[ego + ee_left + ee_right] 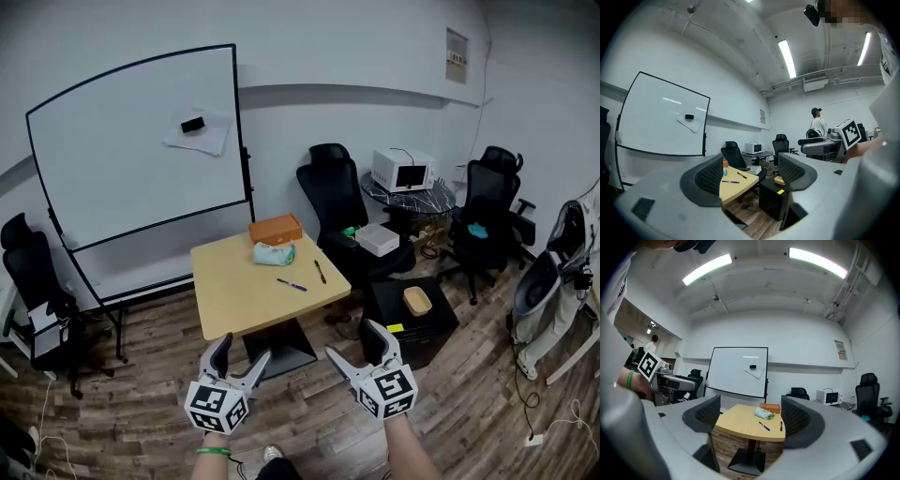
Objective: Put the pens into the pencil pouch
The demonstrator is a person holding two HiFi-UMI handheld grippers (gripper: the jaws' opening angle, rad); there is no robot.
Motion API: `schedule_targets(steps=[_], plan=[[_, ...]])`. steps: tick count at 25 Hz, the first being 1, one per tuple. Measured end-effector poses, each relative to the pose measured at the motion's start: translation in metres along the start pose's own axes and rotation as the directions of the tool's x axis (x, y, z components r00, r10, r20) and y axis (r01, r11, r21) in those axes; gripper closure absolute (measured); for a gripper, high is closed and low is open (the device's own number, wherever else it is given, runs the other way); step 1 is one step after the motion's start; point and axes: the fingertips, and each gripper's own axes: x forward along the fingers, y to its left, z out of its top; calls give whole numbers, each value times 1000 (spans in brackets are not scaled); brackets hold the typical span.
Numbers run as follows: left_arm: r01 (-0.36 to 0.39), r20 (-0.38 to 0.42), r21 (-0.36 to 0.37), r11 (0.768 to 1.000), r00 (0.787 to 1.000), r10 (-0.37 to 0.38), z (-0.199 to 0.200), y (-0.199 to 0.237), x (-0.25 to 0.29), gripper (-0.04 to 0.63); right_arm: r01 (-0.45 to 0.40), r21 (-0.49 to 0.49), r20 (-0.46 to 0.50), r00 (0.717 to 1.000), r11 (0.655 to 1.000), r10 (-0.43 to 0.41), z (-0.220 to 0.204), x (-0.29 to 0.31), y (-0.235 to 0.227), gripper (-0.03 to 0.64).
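Observation:
A light green pencil pouch (pixel 274 252) lies near the far edge of a small wooden table (pixel 234 295), in front of an orange box (pixel 275 228). A purple pen (pixel 292 285) and a dark pen (pixel 320 272) lie on the table to the pouch's right front. The pouch (pixel 764 413) and both pens, purple (pixel 763 426) and dark (pixel 781 425), also show in the right gripper view. My left gripper (pixel 240 359) and right gripper (pixel 353 346) are both open and empty, held well short of the table over the floor.
A whiteboard on a stand (pixel 141 159) is behind the table at left. Black office chairs (pixel 333 192) stand behind and to the right. A black cabinet (pixel 412 319) with a wooden bowl (pixel 417 301) sits right of the table. A person (pixel 817 123) stands far off.

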Motion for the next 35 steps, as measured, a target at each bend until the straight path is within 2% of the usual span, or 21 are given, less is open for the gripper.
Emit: schedule_targets(steps=[8,13,18,29,35], plan=[[36,11,0,999,999,-36,-14,31,60,255,23,-5,-15,1000,1000,-23,-19,51,-34,242],[58,12,-1,998,998,-58,-19,75,113,255,28,-24,-33,999,999,-29,-27,110,-53,244],[99,-5,2,995,995,-99,-20,124,170,255,68,-10,-46,997,998,-68,-31,176,-78,247],[233,-38,-10,972,972,-233,-15,203,292,255,171,14,-82,982,985,-169,-30,300,-133,256],[261,-28,-34,965,965,-262,-14,231,332,255,195,4,-103,976,981,-194,-28,338,-153,265]])
